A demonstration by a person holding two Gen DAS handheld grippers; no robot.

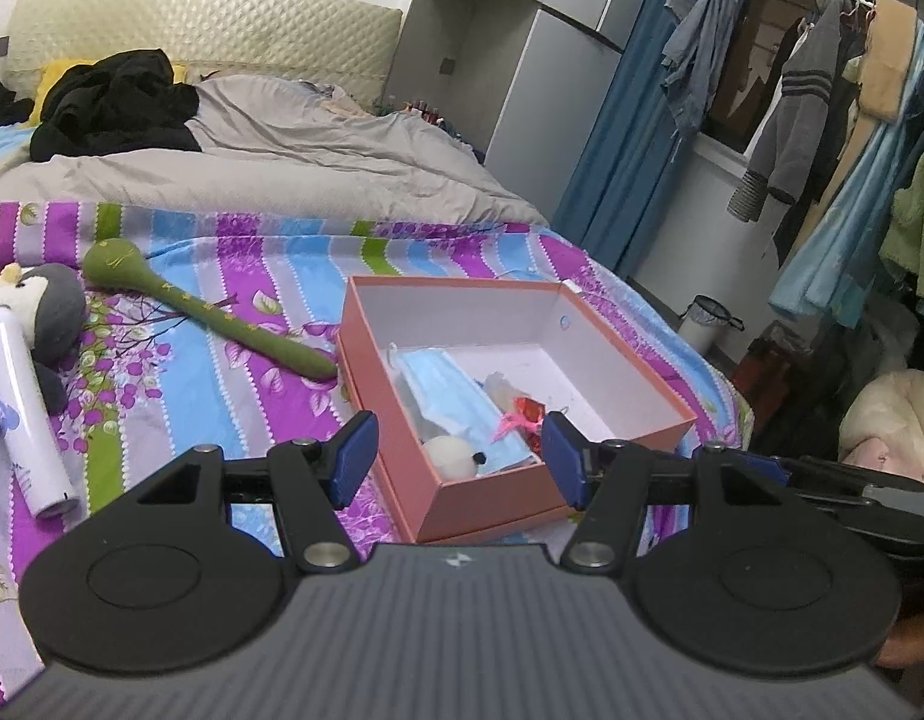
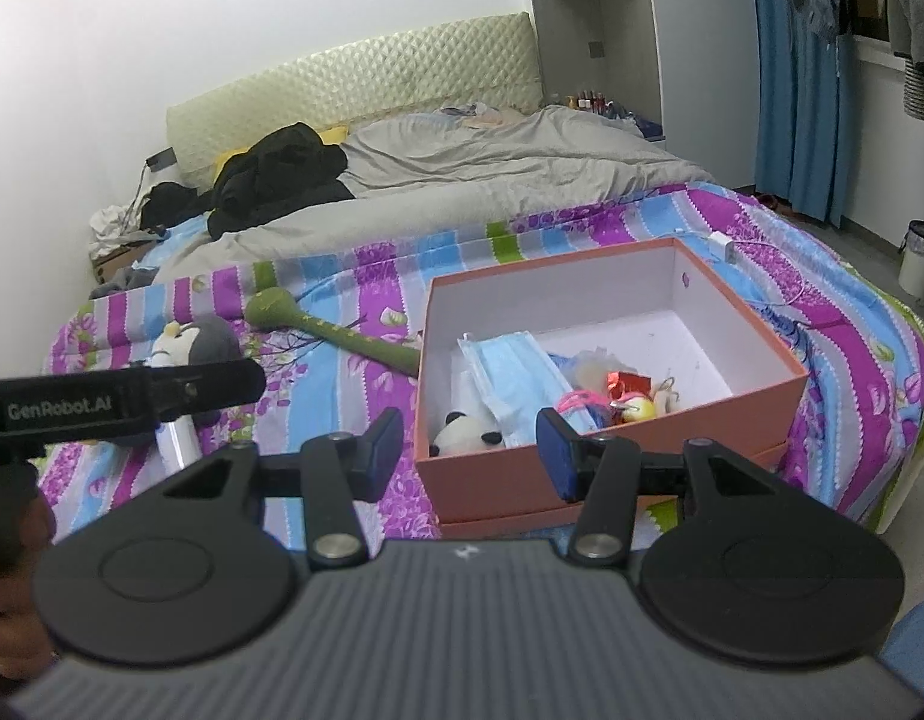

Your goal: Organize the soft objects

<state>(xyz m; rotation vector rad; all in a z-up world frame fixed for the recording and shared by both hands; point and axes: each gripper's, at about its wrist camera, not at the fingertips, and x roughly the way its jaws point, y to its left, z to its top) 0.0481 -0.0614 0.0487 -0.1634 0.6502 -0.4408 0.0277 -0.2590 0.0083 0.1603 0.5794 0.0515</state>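
Green and long, the plush stick is laid leftward from the box, nearer the empty, open-jawed left gripper.

penguin plush, perhaps lying, green stick toy

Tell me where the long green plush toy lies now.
In both views the long green plush toy lies on the striped bedsheet, between the grey penguin plush and the pink cardboard box.

Box is open on top, far half bare; near corner's jammed with masks and a panda.
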